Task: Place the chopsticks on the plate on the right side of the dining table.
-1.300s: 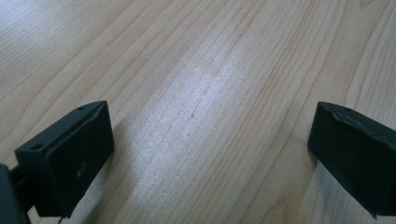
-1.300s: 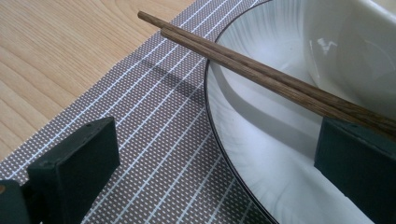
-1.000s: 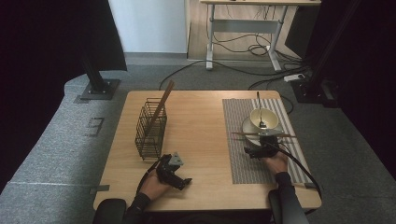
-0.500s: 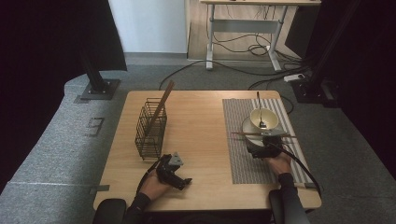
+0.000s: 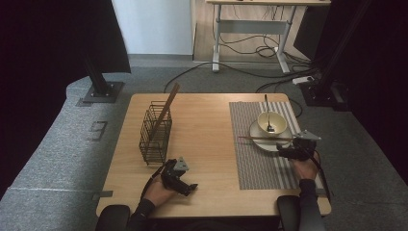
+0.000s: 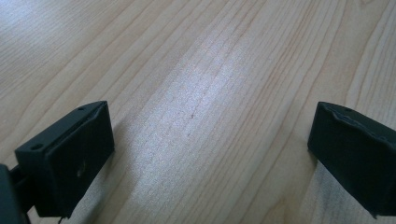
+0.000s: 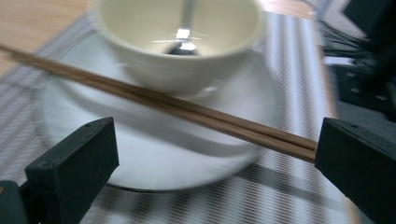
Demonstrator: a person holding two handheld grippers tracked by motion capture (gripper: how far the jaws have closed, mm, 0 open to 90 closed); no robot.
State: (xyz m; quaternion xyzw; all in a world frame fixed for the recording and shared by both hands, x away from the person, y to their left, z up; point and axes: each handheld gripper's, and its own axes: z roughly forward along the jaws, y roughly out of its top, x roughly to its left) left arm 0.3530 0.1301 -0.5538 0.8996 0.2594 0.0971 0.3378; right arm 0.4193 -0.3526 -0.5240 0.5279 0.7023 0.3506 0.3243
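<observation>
Wooden table [image 5: 207, 139] with striped mat, blurred bowl [image 7: 180, 37] on saucer [image 7: 154, 140] cut off at top, spoon partly hidden inside, chopsticks [image 7: 187, 112] lying across saucer rim just before bowl, right gripper [image 7: 215, 154] level, jaws wide apart astride them, left gripper [image 6: 210, 140] low over bare wood, jaws apart.

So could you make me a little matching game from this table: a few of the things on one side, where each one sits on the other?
Things:
1. spoon
2. bowl
3. chopsticks
4. wire basket

Places:
A. on the bare wood, left part of the table
B. standing in the bowl
C. lying across the plate's near edge, between the open right tongs
D. on the white plate

Pairs: 1-B, 2-D, 3-C, 4-A
</observation>
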